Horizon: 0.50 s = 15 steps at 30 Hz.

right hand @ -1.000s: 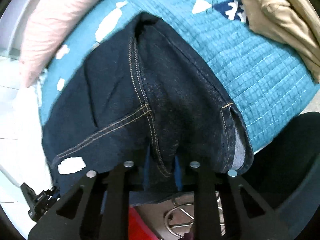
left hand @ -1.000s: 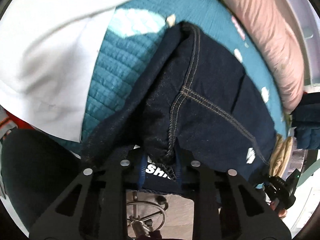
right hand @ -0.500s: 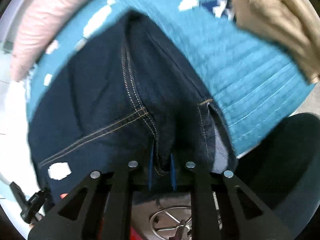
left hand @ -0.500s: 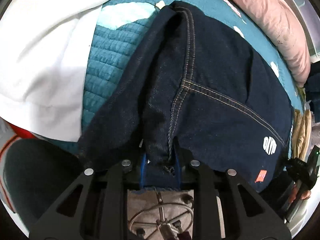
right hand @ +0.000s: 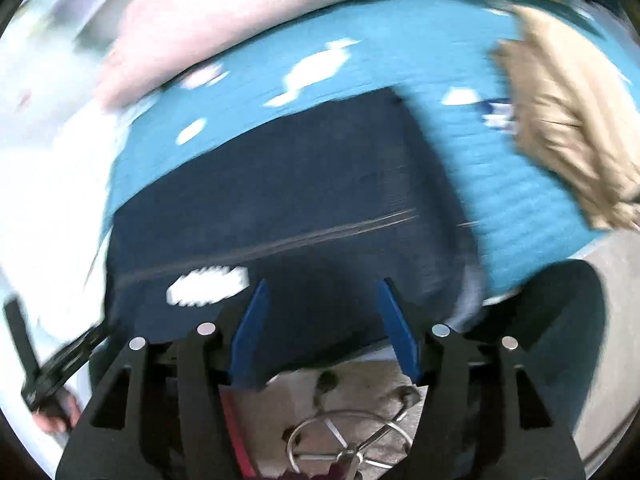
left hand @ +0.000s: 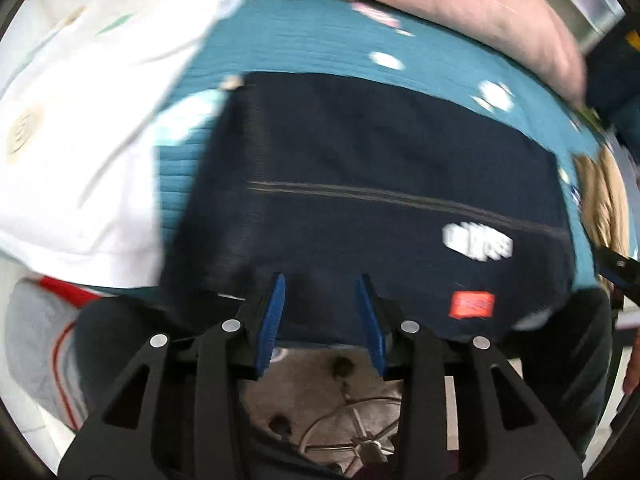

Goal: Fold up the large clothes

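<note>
Dark blue denim jeans (left hand: 360, 184), folded flat, are laid on the teal quilted bedspread (right hand: 520, 208). The left gripper (left hand: 320, 312) and right gripper (right hand: 320, 320) are opening, nothing pinched. If a pad is snagged on the near hem, the fold may be dragged off.

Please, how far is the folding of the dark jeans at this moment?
Done, it seems: the dark jeans lie as a flat folded rectangle on the teal quilt. In hand: nothing is gripped; the left gripper and right gripper are opening, with no denim pinched between the pads. Left: a tan garment lies bunched beside the jeans and a white cloth on the other side, possibly next.
</note>
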Each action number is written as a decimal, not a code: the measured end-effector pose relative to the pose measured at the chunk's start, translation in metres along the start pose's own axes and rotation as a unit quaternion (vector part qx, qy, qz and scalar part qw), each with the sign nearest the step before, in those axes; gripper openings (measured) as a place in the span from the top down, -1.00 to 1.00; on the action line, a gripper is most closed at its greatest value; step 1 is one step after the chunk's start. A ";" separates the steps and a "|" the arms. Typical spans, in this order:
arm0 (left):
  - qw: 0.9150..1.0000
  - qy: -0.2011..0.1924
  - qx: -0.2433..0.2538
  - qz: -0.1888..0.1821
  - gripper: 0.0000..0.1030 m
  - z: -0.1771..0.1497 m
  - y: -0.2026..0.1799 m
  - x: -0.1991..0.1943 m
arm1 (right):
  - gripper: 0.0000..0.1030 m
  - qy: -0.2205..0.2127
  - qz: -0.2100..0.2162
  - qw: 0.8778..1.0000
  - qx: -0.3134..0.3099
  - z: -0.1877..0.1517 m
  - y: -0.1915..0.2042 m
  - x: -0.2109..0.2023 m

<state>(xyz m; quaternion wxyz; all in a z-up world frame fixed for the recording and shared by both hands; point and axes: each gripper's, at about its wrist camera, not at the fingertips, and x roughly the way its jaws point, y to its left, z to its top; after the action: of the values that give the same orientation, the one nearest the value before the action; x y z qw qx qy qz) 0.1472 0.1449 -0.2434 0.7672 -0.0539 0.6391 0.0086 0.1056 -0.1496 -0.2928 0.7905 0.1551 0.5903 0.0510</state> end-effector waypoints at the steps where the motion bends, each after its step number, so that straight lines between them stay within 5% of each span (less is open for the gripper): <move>1: 1.000 0.007 0.010 -0.012 0.41 -0.005 -0.013 0.007 | 0.45 0.024 0.016 0.999 -0.018 -0.007 0.015 0.013; 2: 0.999 0.023 0.019 -0.020 0.60 -0.012 -0.023 0.016 | 0.73 0.044 0.020 0.999 -0.025 -0.008 0.026 0.030; 7: 0.998 0.065 0.017 0.002 0.71 -0.030 -0.041 0.079 | 0.91 0.132 -0.009 0.990 -0.045 -0.036 0.044 0.105; 15: 0.998 0.060 0.012 0.016 0.77 -0.024 -0.054 0.074 | 0.90 0.145 -0.011 0.989 -0.030 -0.034 0.038 0.121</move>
<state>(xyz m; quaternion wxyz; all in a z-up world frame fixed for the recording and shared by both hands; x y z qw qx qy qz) 0.1414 0.0853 -0.3163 0.7279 -0.0348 0.6848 0.0100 0.1137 -0.0756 -0.4008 0.7016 0.1158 0.6983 0.0817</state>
